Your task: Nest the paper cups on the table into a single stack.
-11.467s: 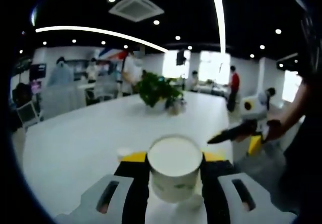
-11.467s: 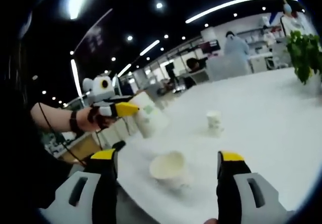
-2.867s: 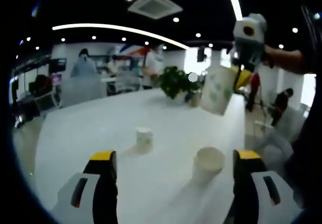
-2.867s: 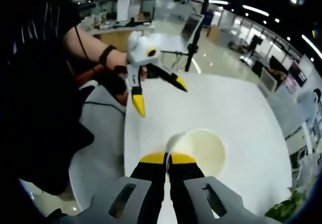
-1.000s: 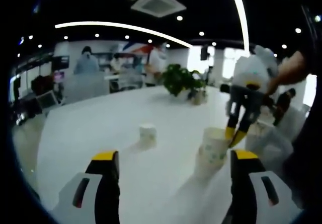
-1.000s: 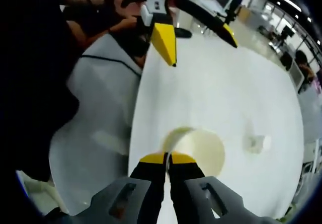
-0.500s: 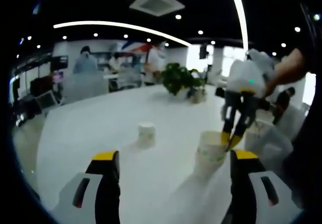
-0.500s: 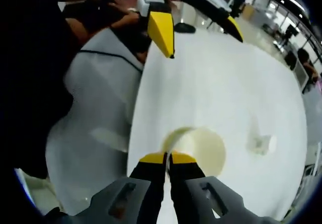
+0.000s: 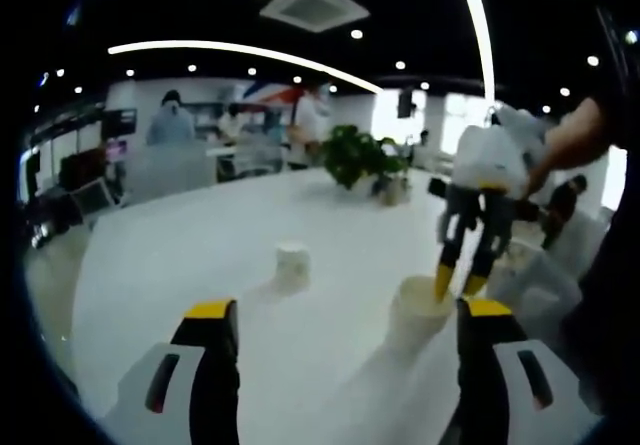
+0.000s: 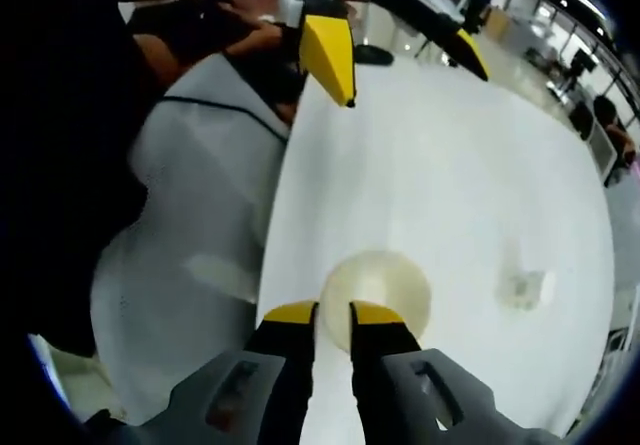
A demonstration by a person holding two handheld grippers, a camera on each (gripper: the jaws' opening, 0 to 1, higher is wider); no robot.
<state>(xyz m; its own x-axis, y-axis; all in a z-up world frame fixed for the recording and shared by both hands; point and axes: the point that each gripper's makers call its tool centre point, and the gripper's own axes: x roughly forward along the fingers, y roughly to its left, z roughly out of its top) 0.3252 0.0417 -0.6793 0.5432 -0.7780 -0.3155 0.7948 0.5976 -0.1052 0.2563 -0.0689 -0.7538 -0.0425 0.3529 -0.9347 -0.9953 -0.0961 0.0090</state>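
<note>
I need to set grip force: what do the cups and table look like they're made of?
Cup stack: looks like thin matte off-white paper, with a rolled rim visible in the right gripper view. Small cup: probably the same, too blurred to tell. Table: smooth, hard white top with a soft sheen, possibly laminate.

right hand-held gripper (image 10: pixel 333 315): 2 black jaws (yellow tips) | grey housing | left hand-held gripper (image 9: pixel 340 313): same colours

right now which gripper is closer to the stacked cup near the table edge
Right. The right gripper hangs just above the stacked cup, jaws parted astride its rim. The left gripper sits back from it, wide open.
</note>
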